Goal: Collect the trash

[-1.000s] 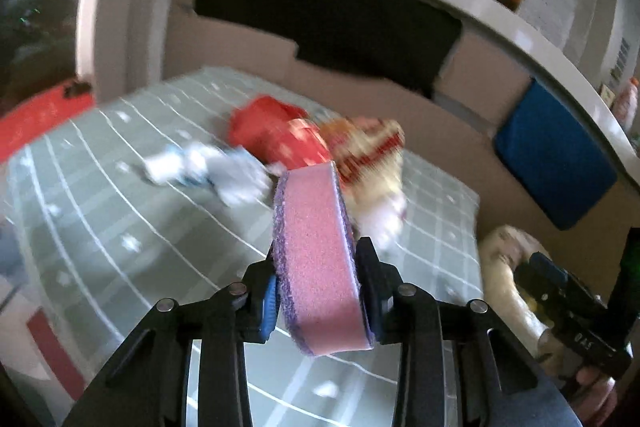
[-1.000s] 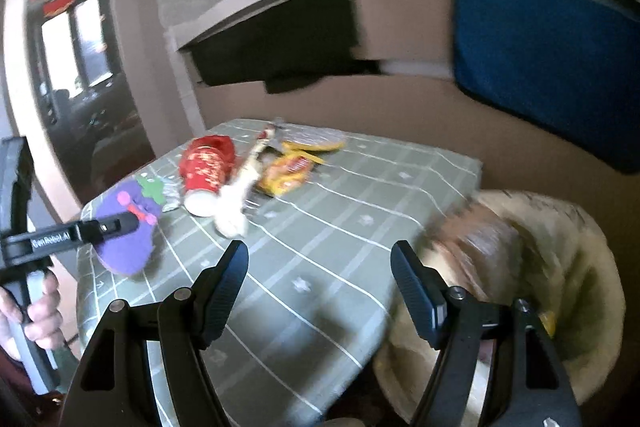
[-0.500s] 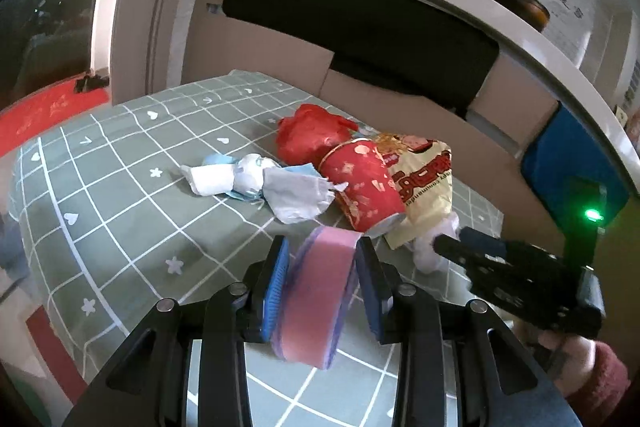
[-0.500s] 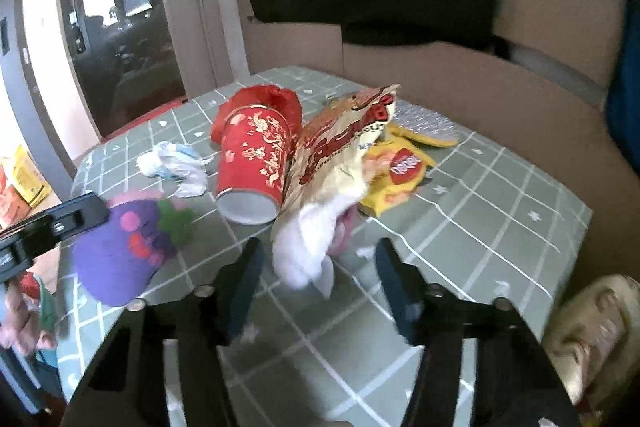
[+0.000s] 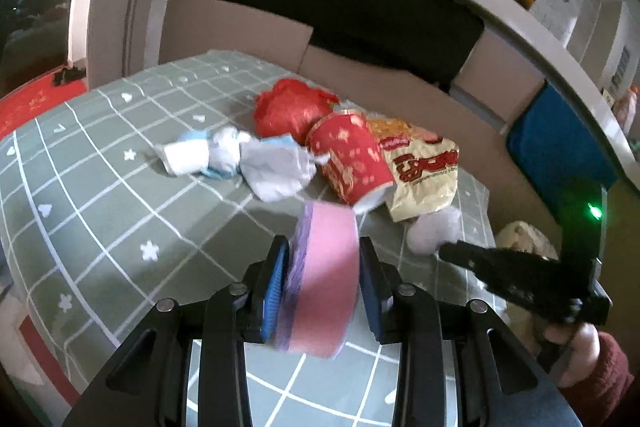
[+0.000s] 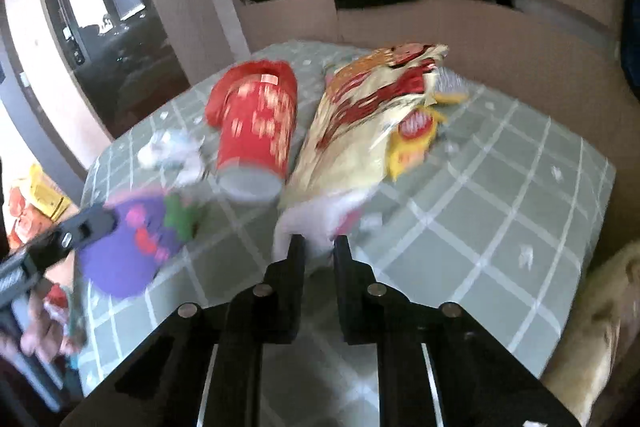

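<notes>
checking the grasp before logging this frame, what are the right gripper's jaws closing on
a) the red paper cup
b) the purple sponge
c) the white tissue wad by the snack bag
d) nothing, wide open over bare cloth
c: in the right wrist view the right gripper has its jaws drawn close on the white tissue wad at the foot of the snack bag; the red paper cup lies apart to the left.

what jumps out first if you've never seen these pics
The heap of trash mid-table: a red paper cup on its side beside a yellow snack bag and crumpled white tissues. Nearer, the left gripper clamps a pink-and-purple sponge, while the right gripper pinches a white wad.
</notes>
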`<state>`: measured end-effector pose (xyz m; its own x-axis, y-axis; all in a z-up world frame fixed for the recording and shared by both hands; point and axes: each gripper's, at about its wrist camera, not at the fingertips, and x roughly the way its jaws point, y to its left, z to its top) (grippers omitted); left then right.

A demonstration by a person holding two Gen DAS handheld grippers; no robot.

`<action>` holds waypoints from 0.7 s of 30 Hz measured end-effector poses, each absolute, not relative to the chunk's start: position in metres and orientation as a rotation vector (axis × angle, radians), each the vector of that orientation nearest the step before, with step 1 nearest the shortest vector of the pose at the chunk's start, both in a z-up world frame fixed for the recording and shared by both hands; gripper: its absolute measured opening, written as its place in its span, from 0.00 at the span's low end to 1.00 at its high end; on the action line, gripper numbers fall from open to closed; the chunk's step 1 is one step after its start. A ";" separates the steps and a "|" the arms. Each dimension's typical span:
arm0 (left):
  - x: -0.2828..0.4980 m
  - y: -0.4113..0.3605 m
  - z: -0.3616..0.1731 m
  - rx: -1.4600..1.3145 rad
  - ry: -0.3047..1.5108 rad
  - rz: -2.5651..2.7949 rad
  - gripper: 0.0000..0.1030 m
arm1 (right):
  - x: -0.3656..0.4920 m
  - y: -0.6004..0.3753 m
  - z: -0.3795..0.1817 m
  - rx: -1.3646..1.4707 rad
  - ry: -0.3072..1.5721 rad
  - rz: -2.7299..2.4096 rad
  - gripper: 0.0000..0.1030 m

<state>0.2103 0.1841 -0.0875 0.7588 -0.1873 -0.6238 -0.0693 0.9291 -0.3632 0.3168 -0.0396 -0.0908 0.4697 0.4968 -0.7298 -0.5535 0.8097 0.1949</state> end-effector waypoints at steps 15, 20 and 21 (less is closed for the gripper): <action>0.203 0.184 -0.082 -0.375 0.676 -0.022 0.31 | 0.276 -0.059 -0.107 -0.061 0.876 0.677 0.47; 0.204 0.185 -0.080 -0.389 0.674 -0.027 0.31 | 0.272 -0.049 -0.107 -0.127 0.867 0.667 0.54; 0.204 0.185 -0.080 -0.392 0.676 -0.029 0.31 | 0.272 -0.049 -0.107 -0.126 0.870 0.661 0.54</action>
